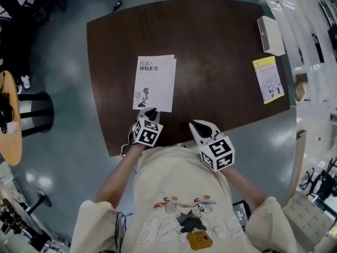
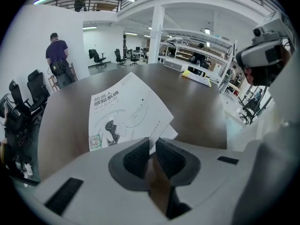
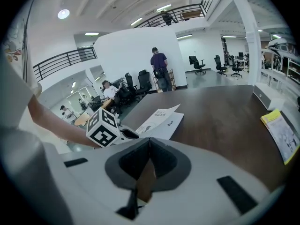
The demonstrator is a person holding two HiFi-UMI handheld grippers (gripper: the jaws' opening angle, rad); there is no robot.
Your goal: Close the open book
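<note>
A thin white book [image 1: 154, 83] with a printed title and a drawing on its cover lies on the dark brown table [image 1: 210, 51], near the front edge. In the left gripper view the book's cover [image 2: 124, 111] stands slightly raised above the page under it. My left gripper [image 1: 149, 111] is at the book's near corner. Its jaws stand a narrow gap apart, and the cover's corner reaches just into that gap [image 2: 152, 146] without being pinched. My right gripper [image 1: 197, 125] hovers over the table's front edge to the right of the book, shut on nothing [image 3: 149, 144].
A yellow booklet [image 1: 268, 79] and a white box [image 1: 270, 36] lie at the table's far right. A round wooden table [image 1: 10, 120] and a black stool [image 1: 34, 112] stand on the floor to the left. A person [image 2: 58, 60] stands far behind the table.
</note>
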